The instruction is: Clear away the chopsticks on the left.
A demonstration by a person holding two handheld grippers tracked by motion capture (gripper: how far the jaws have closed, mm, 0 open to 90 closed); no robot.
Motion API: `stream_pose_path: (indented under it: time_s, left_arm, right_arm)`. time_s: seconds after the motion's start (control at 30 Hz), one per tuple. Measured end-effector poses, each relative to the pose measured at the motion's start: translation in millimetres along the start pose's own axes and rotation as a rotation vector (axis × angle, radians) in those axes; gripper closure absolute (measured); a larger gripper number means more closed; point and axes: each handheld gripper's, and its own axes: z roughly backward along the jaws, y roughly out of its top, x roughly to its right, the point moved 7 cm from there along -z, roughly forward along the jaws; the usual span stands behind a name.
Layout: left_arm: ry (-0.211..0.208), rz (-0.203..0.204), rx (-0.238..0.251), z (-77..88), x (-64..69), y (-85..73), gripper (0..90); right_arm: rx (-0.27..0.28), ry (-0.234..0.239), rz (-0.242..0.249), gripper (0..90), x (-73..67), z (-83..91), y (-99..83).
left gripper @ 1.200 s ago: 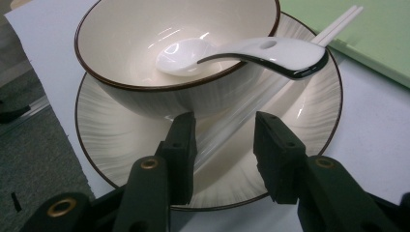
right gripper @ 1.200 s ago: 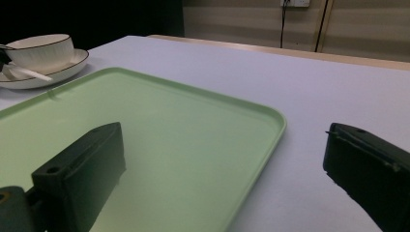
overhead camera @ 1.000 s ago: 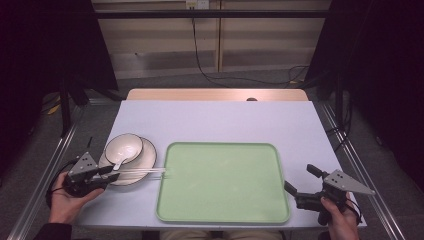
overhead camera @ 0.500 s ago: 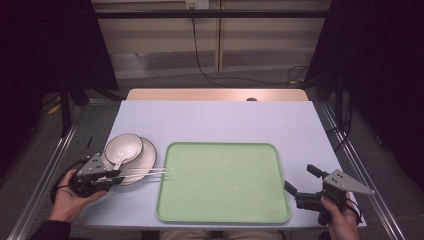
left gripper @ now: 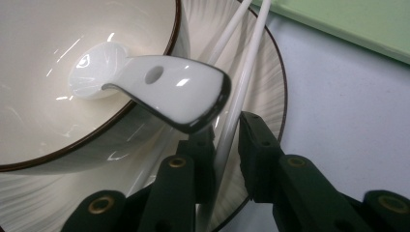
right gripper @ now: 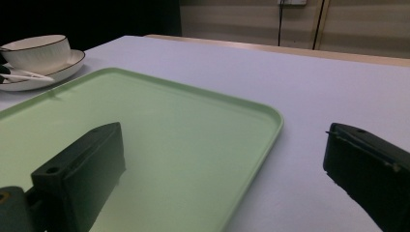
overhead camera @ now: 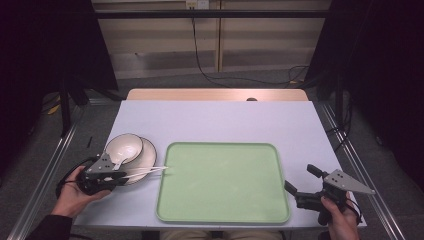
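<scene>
In the left gripper view, the spoon [left gripper: 159, 92] hides part of one chopstick [left gripper: 237, 108], and the picture edges cut off the bowl [left gripper: 43, 58] and plate [left gripper: 261, 87].

A staged recording bay in a lab or studio is seen here, not a home: a plain pale table [overhead camera: 220, 120] is ringed by black curtains [overhead camera: 50, 45] and metal floor rails [overhead camera: 45, 165]. Beyond the far table edge, cables [overhead camera: 200, 55] are trailed across grey flooring below a bare panelled wall [overhead camera: 260, 35] with a socket [overhead camera: 196, 4].
</scene>
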Motion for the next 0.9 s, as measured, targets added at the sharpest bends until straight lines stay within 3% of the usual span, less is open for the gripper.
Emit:
stream_pose_path:
  time_s: [0.27,0.57,0.63,0.9]
  left_arm:
    - [-0.024,-0.008,-0.017,-1.9,0.1,1.9,83.3]
    - [-0.041,0.027,-0.018,-1.3,1.6,1.5,84.9]
    - [-0.035,0.048,-0.005,-1.4,2.2,2.1,84.9]
    - [-0.05,0.07,0.021,1.4,5.8,6.5,85.0]
  right_arm:
    - [0.001,-0.004,-0.007,0.8,0.6,0.0,0.1]
    - [0.001,-0.005,-0.012,0.8,0.9,-0.1,0.1]
    - [0.0,-0.007,-0.008,0.8,1.2,-0.1,0.0]
    - [-0.002,-0.005,-0.014,0.8,0.9,0.2,-0.1]
